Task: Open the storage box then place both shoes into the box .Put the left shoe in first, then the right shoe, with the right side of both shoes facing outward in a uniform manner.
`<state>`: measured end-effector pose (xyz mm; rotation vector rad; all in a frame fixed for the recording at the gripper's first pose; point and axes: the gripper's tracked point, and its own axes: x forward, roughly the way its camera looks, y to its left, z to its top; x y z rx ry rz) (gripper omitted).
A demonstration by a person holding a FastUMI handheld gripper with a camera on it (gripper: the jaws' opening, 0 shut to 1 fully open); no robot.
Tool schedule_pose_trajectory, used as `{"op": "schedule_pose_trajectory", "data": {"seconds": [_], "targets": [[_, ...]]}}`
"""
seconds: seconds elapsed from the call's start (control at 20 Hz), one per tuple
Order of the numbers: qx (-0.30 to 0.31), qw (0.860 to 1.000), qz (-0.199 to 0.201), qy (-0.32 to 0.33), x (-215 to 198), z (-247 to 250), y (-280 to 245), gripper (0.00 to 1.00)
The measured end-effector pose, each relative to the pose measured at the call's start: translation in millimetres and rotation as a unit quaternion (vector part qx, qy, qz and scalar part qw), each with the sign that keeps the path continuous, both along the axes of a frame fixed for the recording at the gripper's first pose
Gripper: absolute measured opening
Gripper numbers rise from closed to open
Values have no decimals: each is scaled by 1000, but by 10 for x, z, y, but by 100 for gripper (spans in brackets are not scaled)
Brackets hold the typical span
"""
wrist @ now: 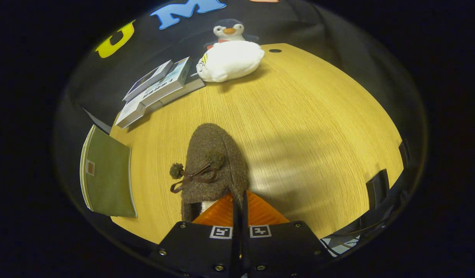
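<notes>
My fingers (240, 210) are pinched together on the rear collar of the brown felt shoe (214, 162), whose toe points away over the wooden tabletop (318, 127), toward the stacked books (160, 88) and the plush penguin (229, 54). I judge the shoe light and soft, so its thin collar may fold or slip. A hold on the stiffer heel should steady it; the bow and pompom are too floppy.
</notes>
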<state>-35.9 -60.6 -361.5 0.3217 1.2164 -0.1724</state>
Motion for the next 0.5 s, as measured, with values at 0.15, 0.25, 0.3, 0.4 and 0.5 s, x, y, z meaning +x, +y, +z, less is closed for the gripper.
{"op": "schedule_pose_trajectory", "data": {"seconds": [0.15,0.25,0.3,0.4,0.5], "targets": [[5,1000,-11,-16,77,206,87,2],[13,999,-17,-27,152,373,195,2],[16,999,-16,-32,187,455,262,2],[19,999,-11,-43,259,630,393,2],[23,998,-7,-53,326,786,539,2]]}}
